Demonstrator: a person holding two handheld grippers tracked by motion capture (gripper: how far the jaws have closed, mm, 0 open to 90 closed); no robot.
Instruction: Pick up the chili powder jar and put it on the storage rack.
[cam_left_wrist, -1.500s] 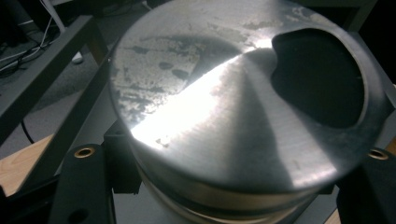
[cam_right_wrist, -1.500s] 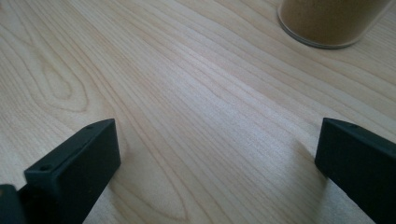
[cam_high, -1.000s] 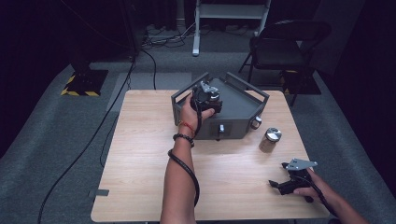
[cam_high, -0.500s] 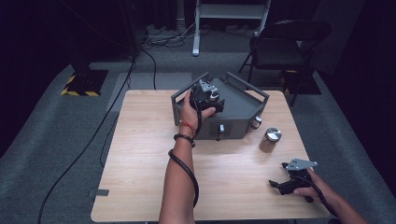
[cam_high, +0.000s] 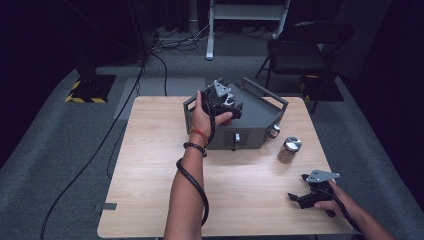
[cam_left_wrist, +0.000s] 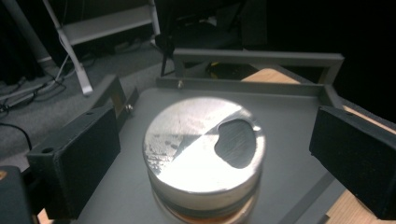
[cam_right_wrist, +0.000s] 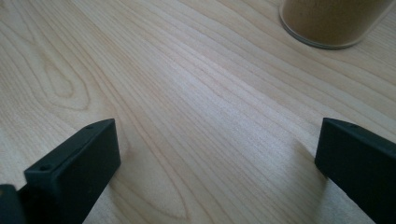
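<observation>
Two black jaws of the left gripper (cam_left_wrist: 212, 154) are standing wide apart, and they have just been opening; a jar (cam_left_wrist: 204, 156) with a shiny metal lid is sitting between them, but the pads are not pressing on it. This jar is standing upright on the flat top of the grey metal box (cam_left_wrist: 289, 172). Something brown-orange is showing under its lid, but I cannot tell what it is. In the high view, the left gripper (cam_high: 226, 102) is hovering over the left part of the grey metal box (cam_high: 262, 117), with the hand (cam_high: 202, 120) wrapping around it.

Bar handles are rising at the far edge and at the left end of the box, just behind and beside the jar. On the front wall of the box, a small latch is showing, and a round knob is sticking out at its right front corner.

Right of the box, near its front corner, a second jar (cam_high: 289, 149) with a metal lid is standing on the wooden table (cam_high: 150, 165). In the right gripper view it is holding a brown powder (cam_right_wrist: 334, 16).

Well apart from the box, at the near right corner of the table, the right gripper (cam_high: 306, 196) is resting low. Its jaws are also spreading apart, with bare wood between them.

Behind the box, off the table, a dark folding chair (cam_high: 300, 47) is standing on the grey carpet.
</observation>
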